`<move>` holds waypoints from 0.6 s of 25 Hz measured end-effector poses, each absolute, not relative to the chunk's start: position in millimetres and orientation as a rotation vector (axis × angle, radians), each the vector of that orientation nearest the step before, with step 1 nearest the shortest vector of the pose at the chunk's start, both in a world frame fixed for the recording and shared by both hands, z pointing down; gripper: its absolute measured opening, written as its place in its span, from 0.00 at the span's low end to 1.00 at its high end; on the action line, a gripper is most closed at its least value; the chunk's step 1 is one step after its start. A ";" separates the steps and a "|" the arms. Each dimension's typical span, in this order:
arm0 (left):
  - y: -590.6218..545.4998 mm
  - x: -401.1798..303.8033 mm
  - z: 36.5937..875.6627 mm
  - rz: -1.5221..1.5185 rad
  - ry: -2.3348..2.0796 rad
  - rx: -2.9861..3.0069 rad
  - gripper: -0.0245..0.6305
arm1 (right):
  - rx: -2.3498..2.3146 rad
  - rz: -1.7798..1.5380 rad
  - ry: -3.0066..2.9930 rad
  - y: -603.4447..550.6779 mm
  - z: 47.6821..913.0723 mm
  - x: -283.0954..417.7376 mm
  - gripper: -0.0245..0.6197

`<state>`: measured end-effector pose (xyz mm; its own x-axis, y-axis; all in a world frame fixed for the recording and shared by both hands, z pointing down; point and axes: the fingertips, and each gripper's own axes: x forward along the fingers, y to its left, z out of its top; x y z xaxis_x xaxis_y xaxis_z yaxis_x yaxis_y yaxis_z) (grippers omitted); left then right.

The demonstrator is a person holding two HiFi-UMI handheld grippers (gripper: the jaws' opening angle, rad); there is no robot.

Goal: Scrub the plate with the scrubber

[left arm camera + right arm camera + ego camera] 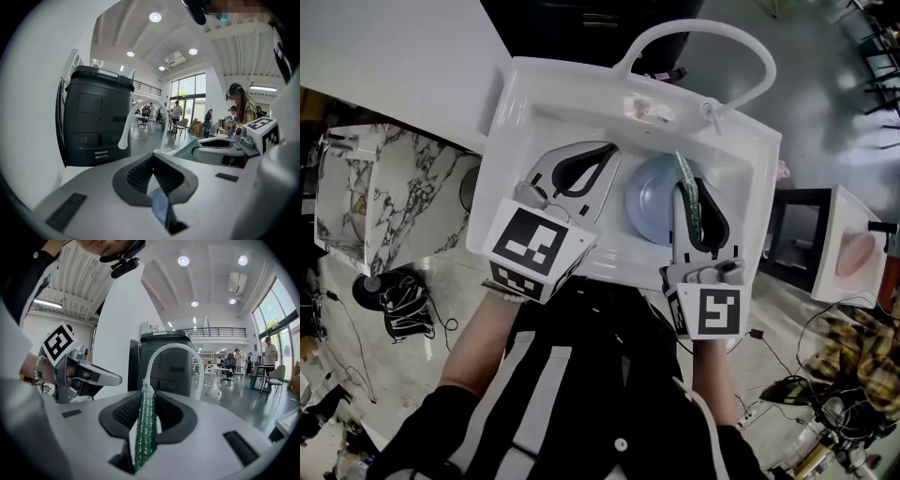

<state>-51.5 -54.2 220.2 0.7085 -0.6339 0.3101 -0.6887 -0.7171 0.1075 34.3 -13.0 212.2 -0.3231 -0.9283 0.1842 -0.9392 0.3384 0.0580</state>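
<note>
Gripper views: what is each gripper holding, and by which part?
Right gripper clamps the scrubber across its flat faces, tip poking past the jaws. Left gripper is shut on a thin blue edge, apparently the plate by its rim.

two grippers (607, 157) (689, 192), one plate (649, 214), one scrubber (682, 167), one sink (514, 103), one faucet (694, 30)

Plate (647, 216) in sink (508, 112), scrubber (687, 186) over it
</note>
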 end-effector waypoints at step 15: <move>-53.7 -48.8 218.4 0.361 -1.055 2.695 0.04 | 1.678 0.066 -2.383 -10.7 216.2 36.1 0.18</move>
<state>-48.8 -53.7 218.4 0.7111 -0.6327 0.3066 -0.6880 -0.7161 0.1178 36.1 -10.7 216.2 -0.3204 -0.9239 0.2093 -0.9341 0.3449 0.0925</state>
